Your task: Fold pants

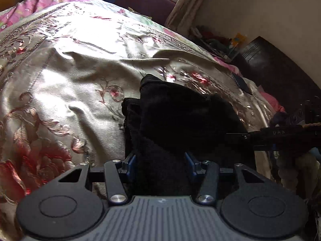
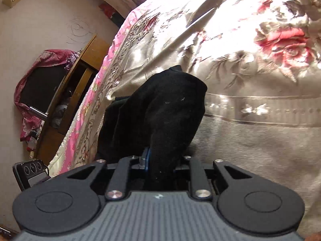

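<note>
Left wrist: both hand-held grippers (image 1: 159, 160) (image 2: 162, 158) clamp black pants (image 1: 180, 116); bedspread (image 1: 70, 76) bare beyond.

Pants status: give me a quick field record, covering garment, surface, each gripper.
garment: black pants, bunched in a heap
surface: floral satin bedspread
left gripper: shut on a thick fold of the pants
right gripper: shut on a narrower bunch of the pants
fold state: not yet flat or squared
</note>
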`<state>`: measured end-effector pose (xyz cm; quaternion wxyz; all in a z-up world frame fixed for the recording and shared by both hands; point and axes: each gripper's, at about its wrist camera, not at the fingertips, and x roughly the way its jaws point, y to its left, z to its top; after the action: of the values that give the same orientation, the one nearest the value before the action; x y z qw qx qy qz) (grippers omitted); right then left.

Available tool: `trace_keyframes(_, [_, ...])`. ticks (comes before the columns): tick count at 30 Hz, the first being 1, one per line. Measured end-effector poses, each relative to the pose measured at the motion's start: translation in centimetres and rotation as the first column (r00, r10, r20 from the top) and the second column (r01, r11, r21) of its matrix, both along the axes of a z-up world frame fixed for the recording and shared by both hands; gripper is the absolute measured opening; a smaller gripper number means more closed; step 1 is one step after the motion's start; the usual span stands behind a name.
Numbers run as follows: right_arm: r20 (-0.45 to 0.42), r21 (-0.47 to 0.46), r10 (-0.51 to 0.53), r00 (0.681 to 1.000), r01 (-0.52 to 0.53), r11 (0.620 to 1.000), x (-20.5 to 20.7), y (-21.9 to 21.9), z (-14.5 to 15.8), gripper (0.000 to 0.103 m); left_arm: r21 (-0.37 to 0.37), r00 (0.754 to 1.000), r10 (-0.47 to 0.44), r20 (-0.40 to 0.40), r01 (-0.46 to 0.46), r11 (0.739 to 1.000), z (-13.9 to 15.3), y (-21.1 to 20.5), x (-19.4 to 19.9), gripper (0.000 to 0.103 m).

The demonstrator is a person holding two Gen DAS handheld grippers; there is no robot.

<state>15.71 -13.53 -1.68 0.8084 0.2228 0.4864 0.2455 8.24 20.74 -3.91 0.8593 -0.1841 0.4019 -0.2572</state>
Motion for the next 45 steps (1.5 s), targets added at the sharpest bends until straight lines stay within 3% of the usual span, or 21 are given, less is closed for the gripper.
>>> trace_keyframes(3, [-0.025,-0.154,-0.083,0.996,0.078,0.985,-0.3,-3.8,0.2,0.039,0.024,0.995,-0.100,0.009,0.100,0.995,-0.3,-5.1,0.3,0.061])
trace_keyframes(4, [-0.006,-0.195,-0.095,0.995,0.092,0.976,-0.6,-4.3,0.5,0.040,0.033,0.993,-0.119,0.019,0.118,0.992,0.0,-6.2,0.4,0.061])
trace_keyframes(8, [0.198,-0.310,-0.131,0.971,0.189,0.932,-4.2,-5.6,1.7,0.042,0.139,0.988,-0.118,0.101,0.103,0.985,2.8,-6.9,0.3,0.061])
trace_keyframes(10, [0.275,-0.309,-0.178,0.945,0.262,0.914,-5.8,-5.9,2.0,0.042,0.195,0.984,-0.109,0.144,0.080,0.978,4.6,-6.1,0.6,0.061])
trace_keyframes(11, [0.318,-0.264,-0.171,0.933,0.260,0.929,-6.9,-5.6,2.6,0.042,0.209,0.982,-0.097,0.164,0.061,0.976,5.5,-5.5,0.8,0.061])
trace_keyframes(15, [0.322,-0.121,-0.065,0.944,0.109,0.987,-8.1,-1.8,2.6,0.042,0.236,0.969,-0.119,0.215,0.067,0.970,7.8,-6.3,3.8,0.061])
trace_keyframes(18, [0.261,-0.037,-0.017,0.965,0.028,0.999,-7.9,1.0,0.5,0.041,0.331,0.946,-0.221,0.237,0.135,0.934,7.4,-10.2,6.8,0.061])
trace_keyframes(19, [0.245,-0.029,0.020,0.969,-0.013,0.999,-8.0,1.9,-0.2,0.041,0.380,0.939,-0.256,0.228,0.157,0.912,6.6,-11.7,8.1,0.058])
trace_keyframes(20, [0.257,-0.060,0.078,0.963,-0.065,0.996,-8.6,3.2,-0.9,0.040,0.409,0.937,-0.277,0.214,0.172,0.896,6.1,-12.3,9.0,0.051])
trace_keyframes(22, [0.338,-0.201,0.146,0.930,-0.080,0.976,-10.1,5.1,-0.5,0.039,0.466,0.938,-0.302,0.169,0.194,0.863,4.8,-13.4,10.5,0.046])
trace_keyframes(24, [0.382,-0.221,0.156,0.911,-0.074,0.972,-10.6,5.3,0.8,0.039,0.447,0.939,-0.293,0.178,0.188,0.875,5.2,-12.7,10.6,0.046])
trace_keyframes(26, [0.397,-0.168,0.151,0.905,-0.090,0.982,-11.0,5.1,2.0,0.040,0.420,0.943,-0.269,0.196,0.167,0.892,6.0,-11.2,9.9,0.047])
trace_keyframes(28, [0.400,-0.142,0.177,0.899,-0.130,0.981,-11.4,5.8,2.7,0.040,0.422,0.948,-0.255,0.191,0.155,0.893,6.2,-10.1,9.4,0.047])
trace_keyframes(30, [0.444,-0.177,0.235,0.865,-0.172,0.969,-12.7,7.3,3.1,0.045,0.424,0.951,-0.248,0.182,0.152,0.893,5.9,-9.4,9.0,0.047])
trace_keyframes(32, [0.481,-0.278,0.307,0.821,-0.189,0.942,-13.8,9.3,3.0,0.055,0.407,0.954,-0.236,0.183,0.145,0.902,5.6,-8.8,8.6,0.047])
trace_keyframes(36, [0.479,-0.433,0.436,0.762,-0.226,0.872,-15.2,12.7,2.0,0.061,0.348,0.963,-0.197,0.184,0.124,0.929,5.3,-7.3,7.9,0.047])
trace_keyframes(39, [0.491,-0.560,0.495,0.717,-0.175,0.810,-16.5,13.6,1.5,0.058,0.322,0.966,-0.188,0.177,0.124,0.939,5.0,-6.3,7.4,0.049])
trace_keyframes(41, [0.480,-0.596,0.487,0.730,-0.136,0.791,-16.6,13.2,1.4,0.051,0.301,0.968,-0.193,0.160,0.139,0.944,4.7,-5.9,7.0,0.049])
trace_keyframes(42, [0.466,-0.594,0.472,0.748,-0.130,0.794,-16.3,13.0,1.3,0.036,0.286,0.967,-0.199,0.157,0.148,0.947,4.5,-5.7,6.6,0.049])
trace_keyframes(45, [0.419,-0.475,0.353,0.837,-0.129,0.870,-14.6,11.1,1.9,0.016,0.256,0.964,-0.212,0.159,0.167,0.952,3.9,-5.5,5.8,0.049])
